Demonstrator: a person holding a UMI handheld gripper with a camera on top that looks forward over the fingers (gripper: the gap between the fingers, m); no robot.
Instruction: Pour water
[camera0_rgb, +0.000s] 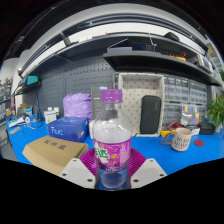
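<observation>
Gripping the purple-labelled bottle (111, 150) at lower centre of the frame, the tongs (112, 172) are pressing both pads against its clear body above the blue table (160, 150), where squeezing thin plastic or tilting carelessly is risking slippage or spilled water.

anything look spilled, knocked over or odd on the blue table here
Nothing stands out. The bottle stands upright between the gripper fingers with its purple cap on. The blue table shows no spill, and the cup beyond sits upright.
</observation>
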